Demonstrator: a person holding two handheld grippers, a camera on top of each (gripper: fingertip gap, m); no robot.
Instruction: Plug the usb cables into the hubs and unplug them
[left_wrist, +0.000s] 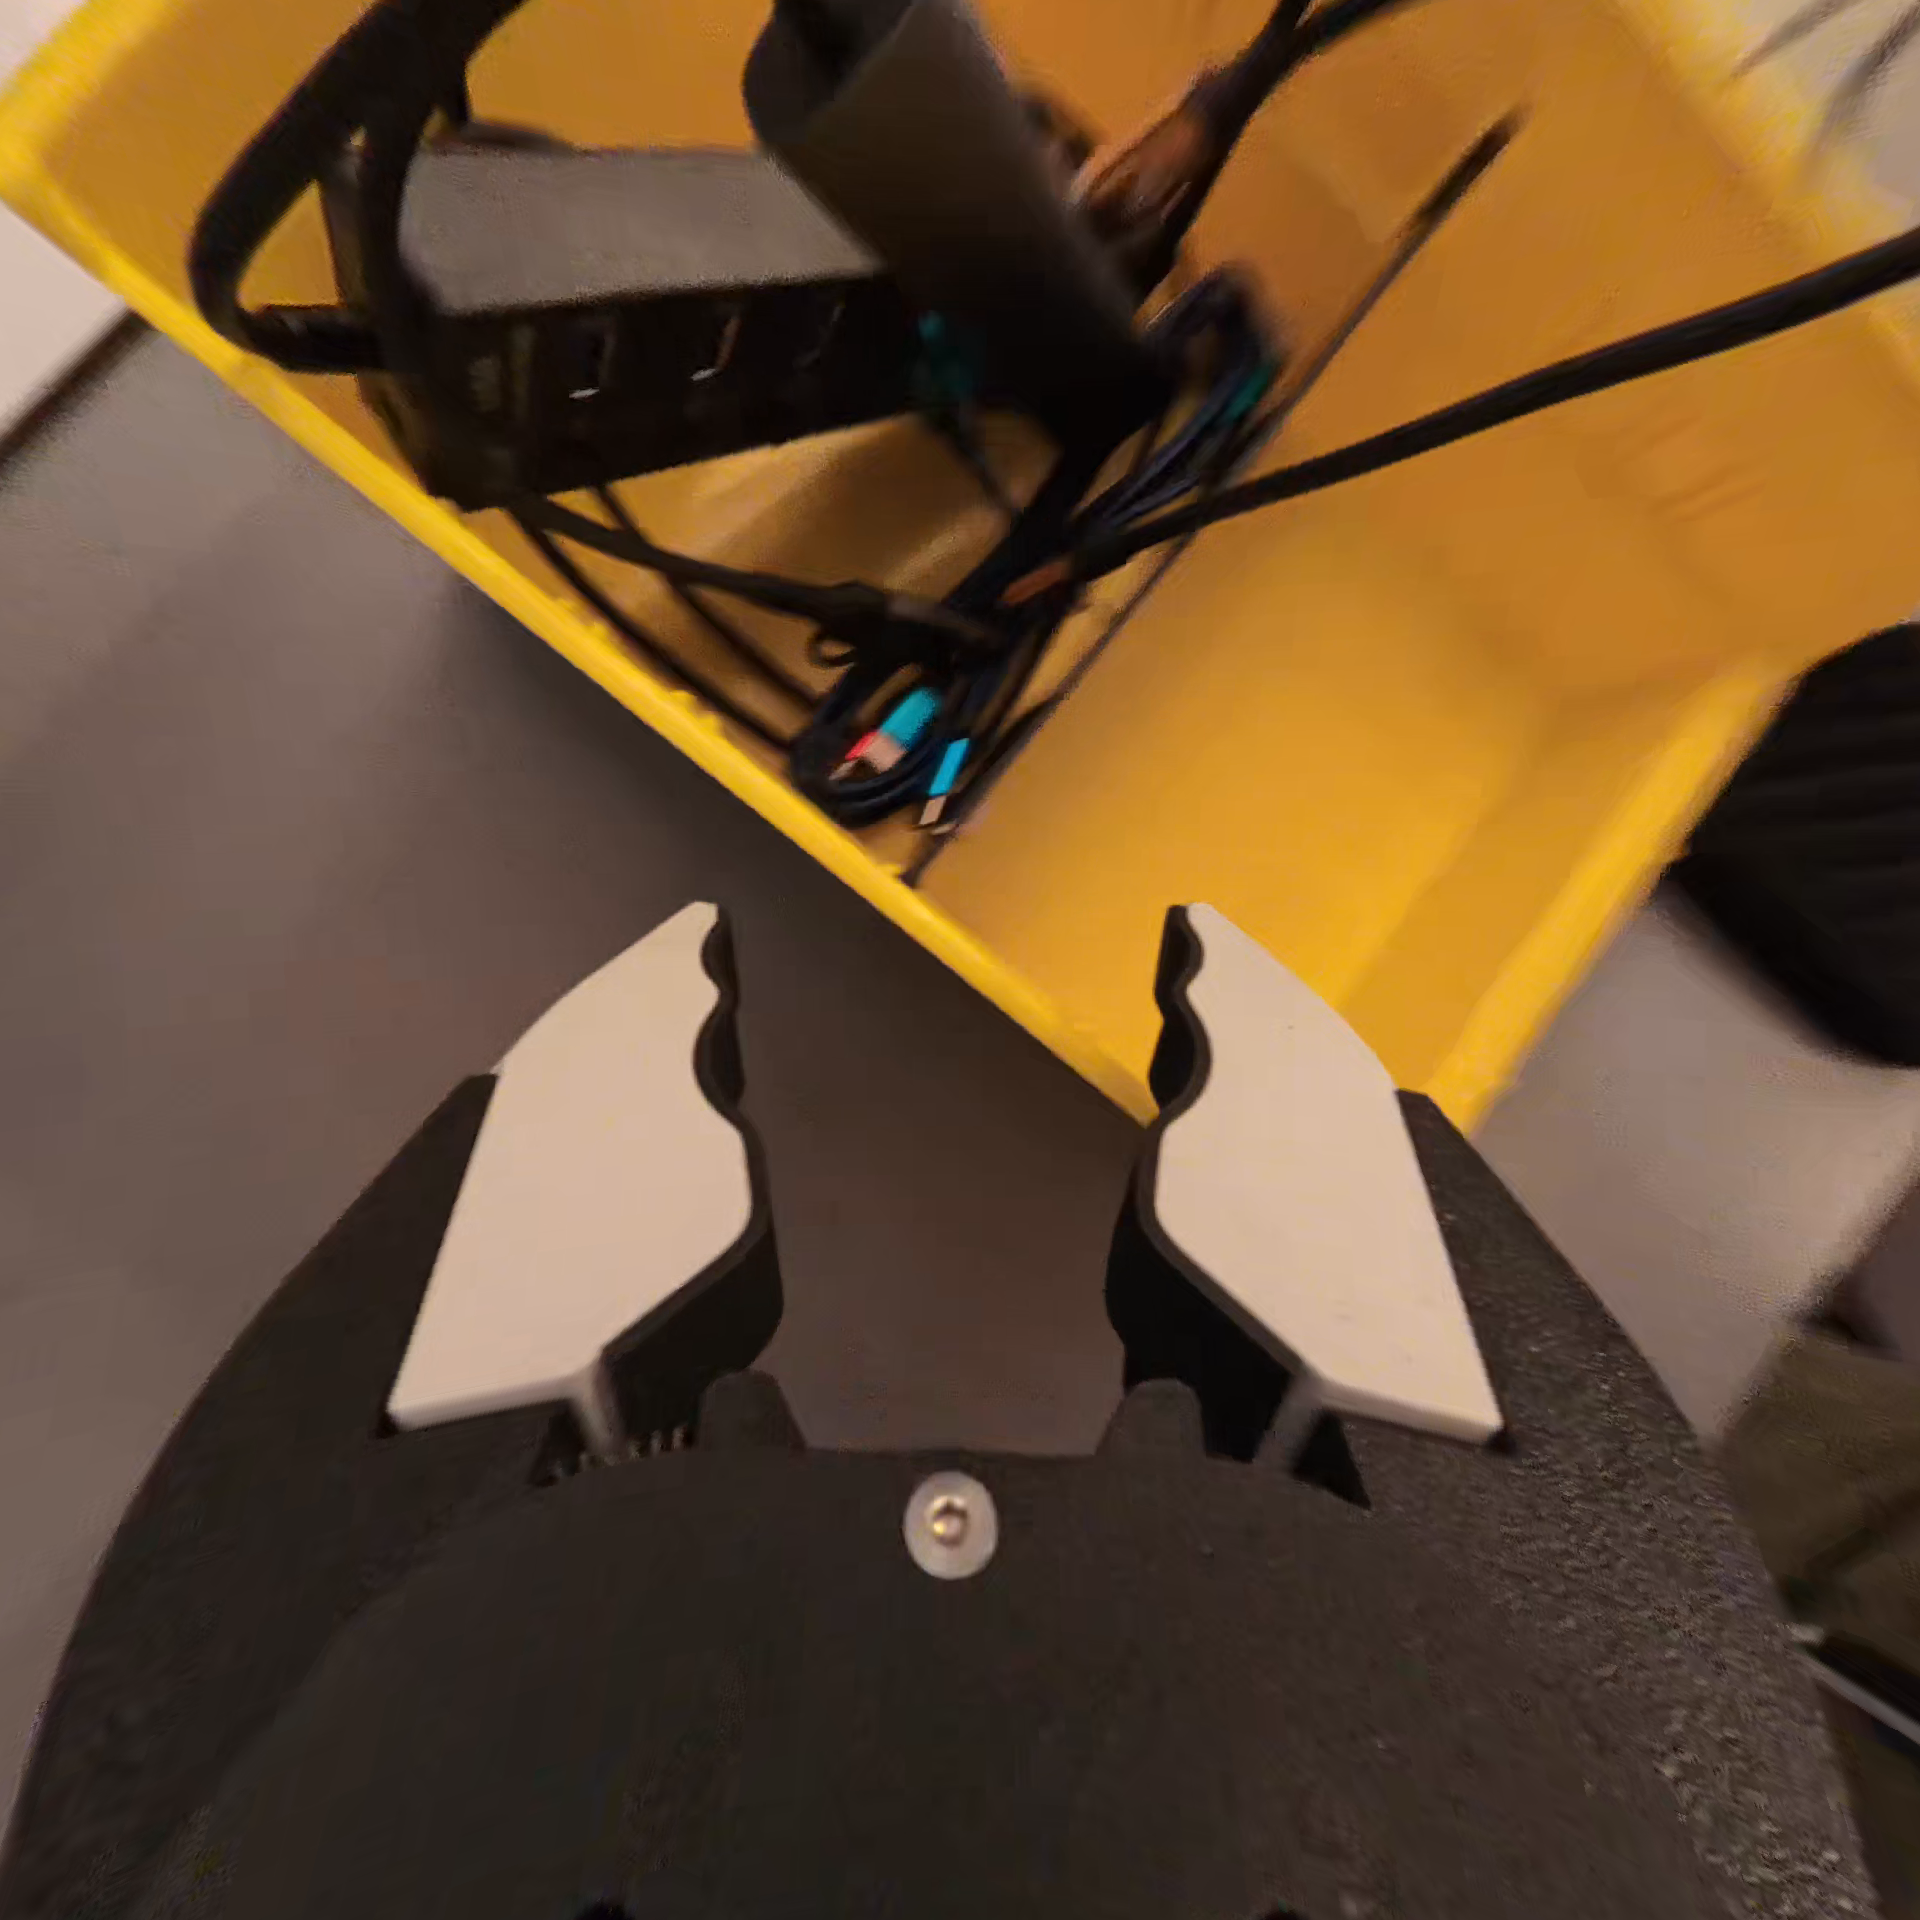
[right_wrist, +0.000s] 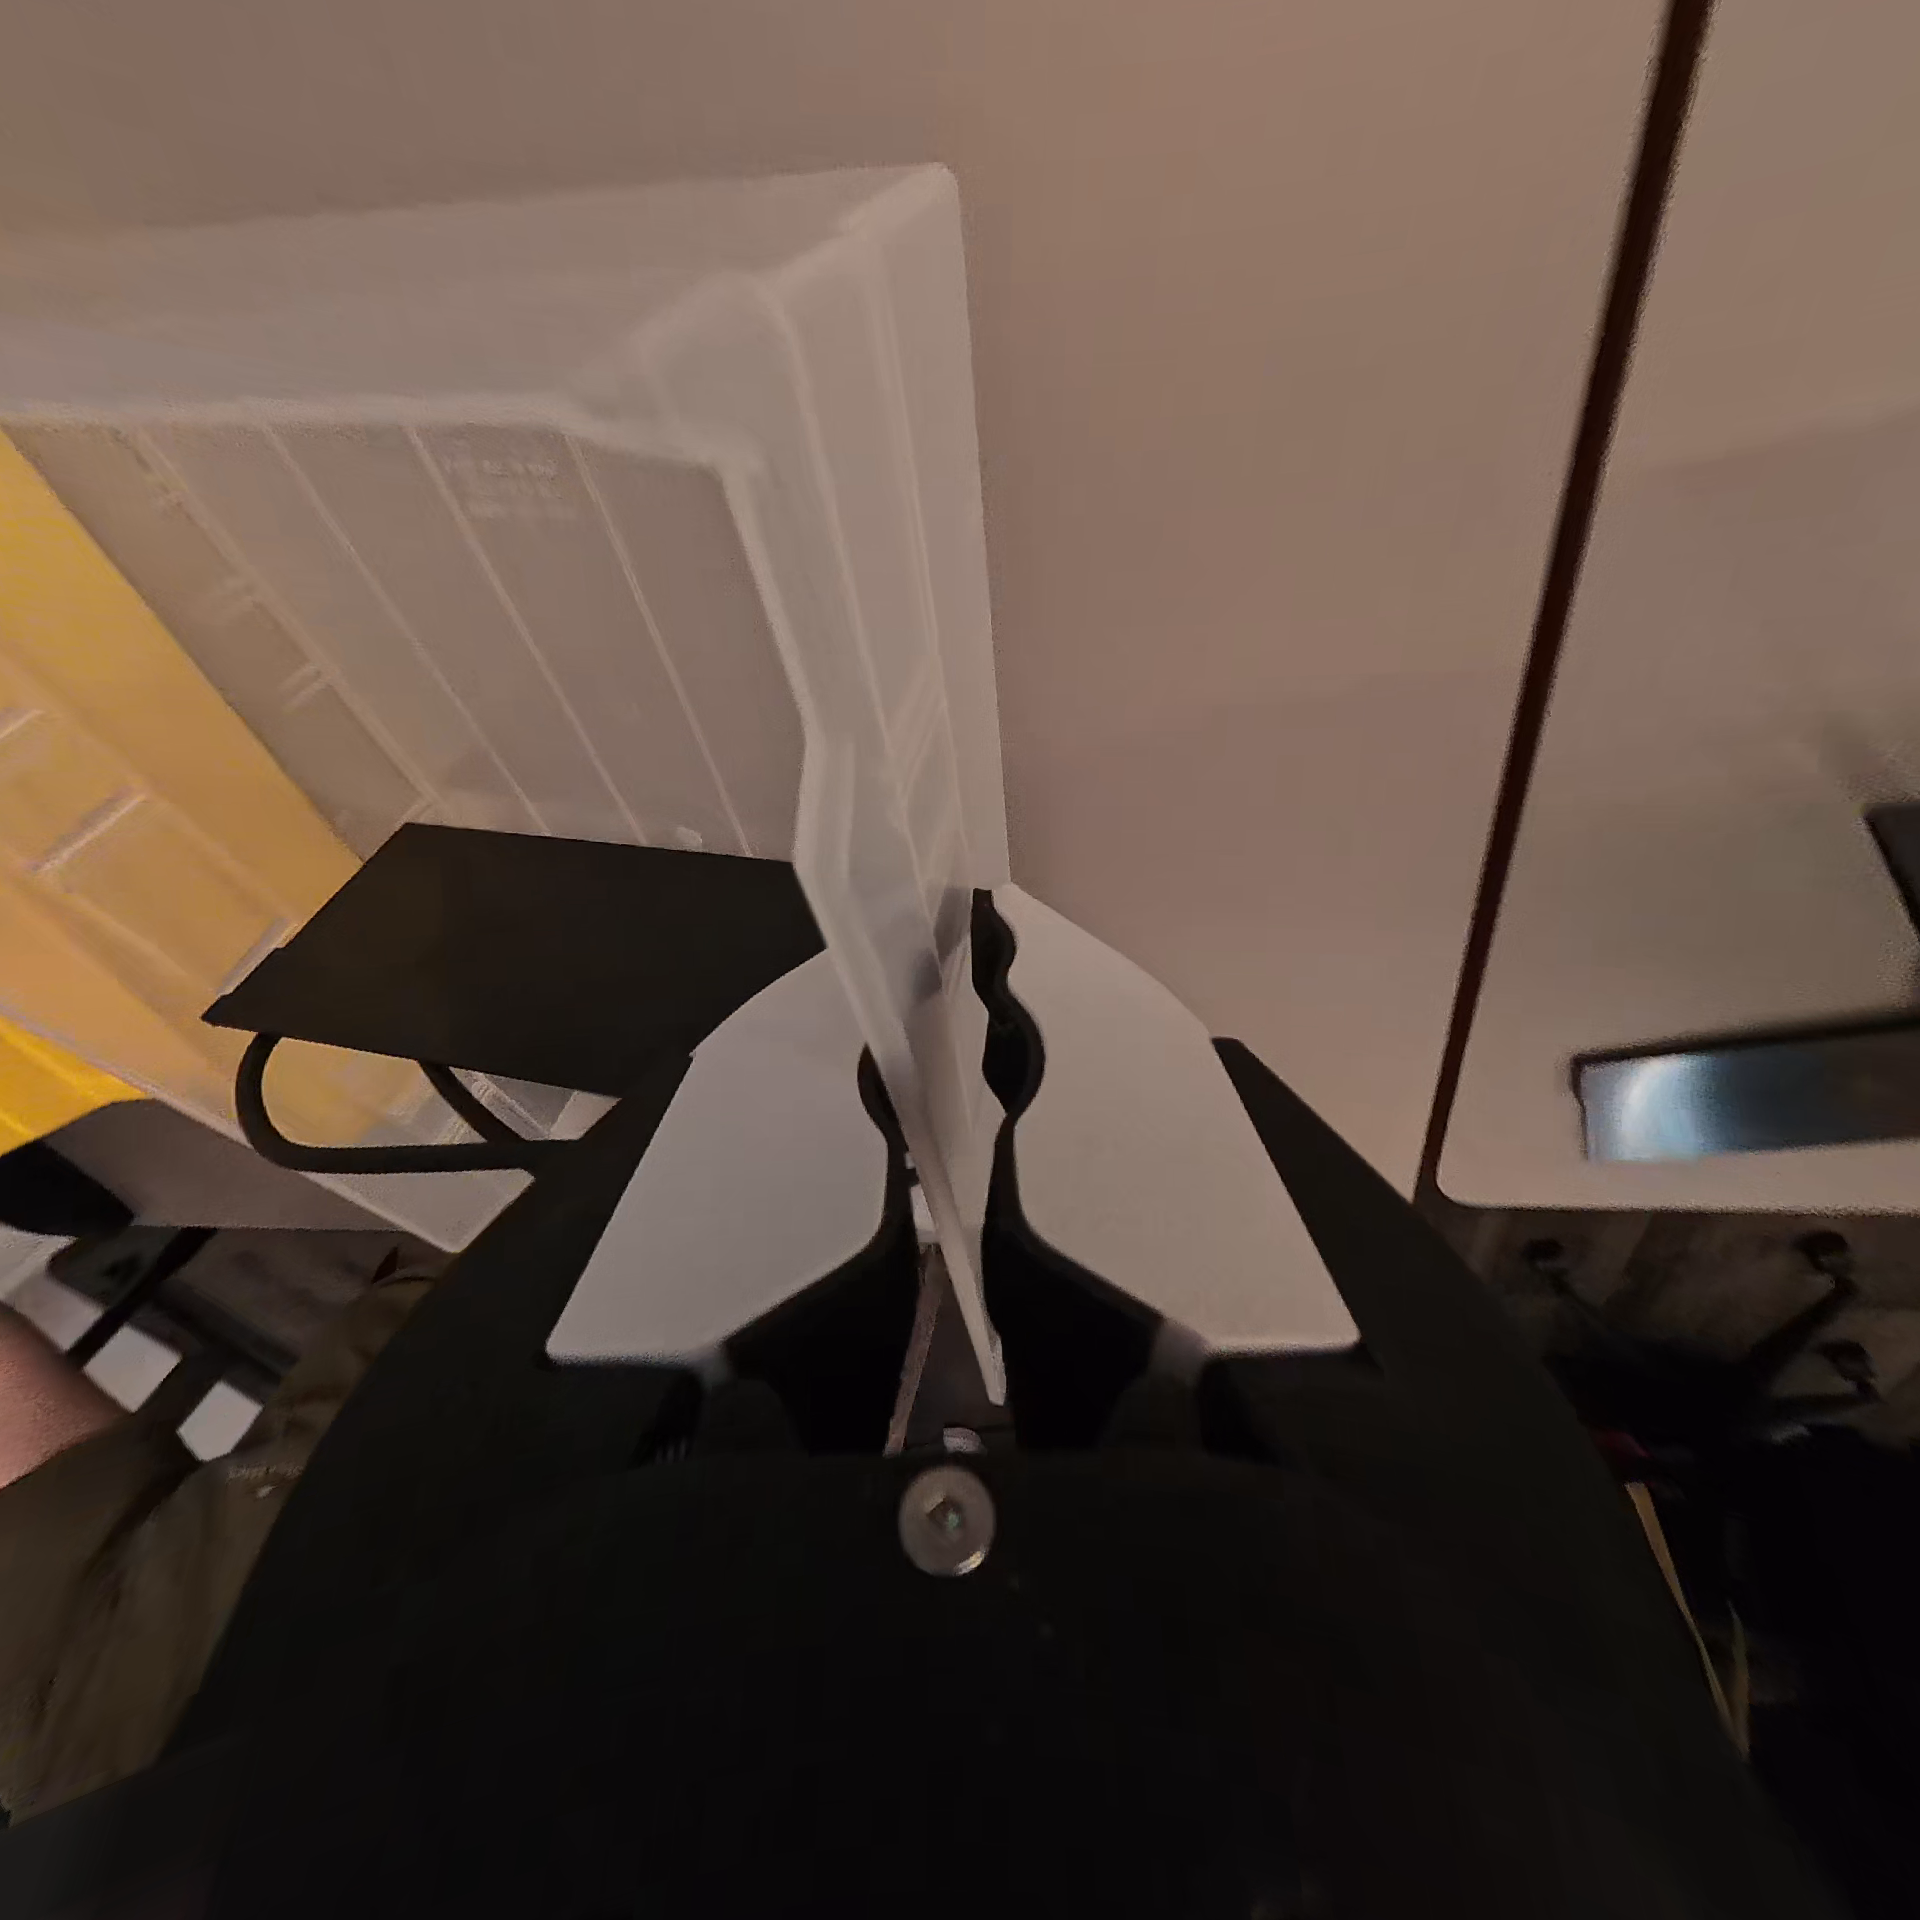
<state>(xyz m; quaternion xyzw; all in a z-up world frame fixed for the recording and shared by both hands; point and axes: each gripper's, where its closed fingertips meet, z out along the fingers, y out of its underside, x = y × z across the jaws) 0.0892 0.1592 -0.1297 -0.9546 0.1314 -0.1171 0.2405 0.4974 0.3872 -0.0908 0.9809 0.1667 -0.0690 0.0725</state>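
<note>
In the left wrist view a yellow bin (left_wrist: 623, 644) holds a black usb hub (left_wrist: 623, 301) with a row of ports, a second dark hub (left_wrist: 935, 187) lying across it, and a tangle of usb cables (left_wrist: 904, 748) with blue and red plugs. My left gripper (left_wrist: 945, 920) is open and empty over the dark table, just outside the bin's near rim. My right gripper (right_wrist: 956, 935) is shut on the edge of a translucent plastic lid (right_wrist: 520, 571) and holds it up. The view is blurred.
A taut black cable (left_wrist: 1558, 384) crosses the bin to the right. A dark ribbed round object (left_wrist: 1829, 852) sits past the bin's right corner. In the right wrist view a black flat piece (right_wrist: 520, 935) with a cable loop, white cabinet doors (right_wrist: 1247, 520) and a metal handle (right_wrist: 1745, 1091) show.
</note>
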